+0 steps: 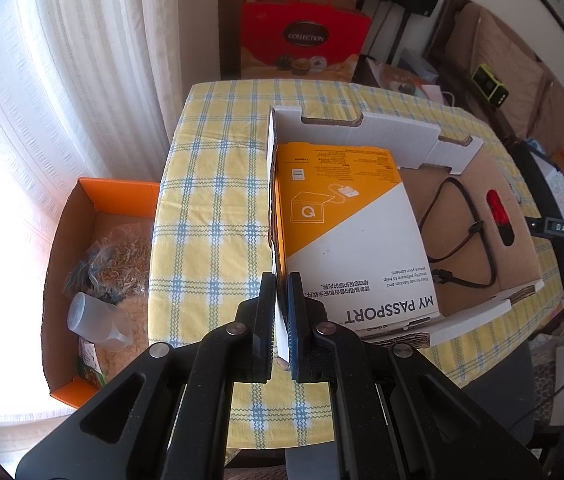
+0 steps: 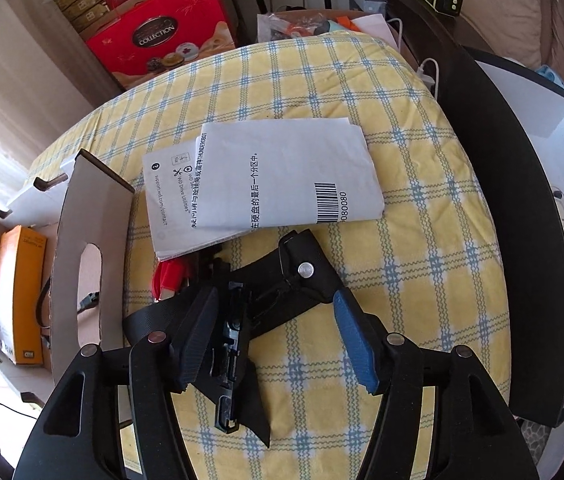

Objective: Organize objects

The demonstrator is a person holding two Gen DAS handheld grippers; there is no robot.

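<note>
Plainly the left gripper (image 1: 281,320) was clamped on the upright white side wall of the cardboard box (image 1: 458,148), its two pads pinching the wall's near edge. Inside the box lay an orange-and-white package (image 1: 354,240) marked MY PASSPORT, a black cable (image 1: 458,240) beside it on the brown floor, and past that a handle slot showing something red (image 1: 496,208). The box stood on a yellow checked tablecloth (image 1: 210,208); an orange carton (image 1: 118,196) of odds and ends sat lower at the left.

The right gripper (image 2: 278,336) stood apart, jaws spread with nothing pressed between them — a black strap with a buckle (image 2: 226,344) lay on the cloth under and between the fingers. Only this view showed the folded white leaflets (image 2: 274,176) beyond the strap, just beside the box's handle flap (image 2: 86,248). A red object (image 2: 170,276) peeped from under the leaflets, mostly hidden. From the left view the right gripper appeared only as a dark sliver at the frame's edge — its jaws could not be made out there
</note>
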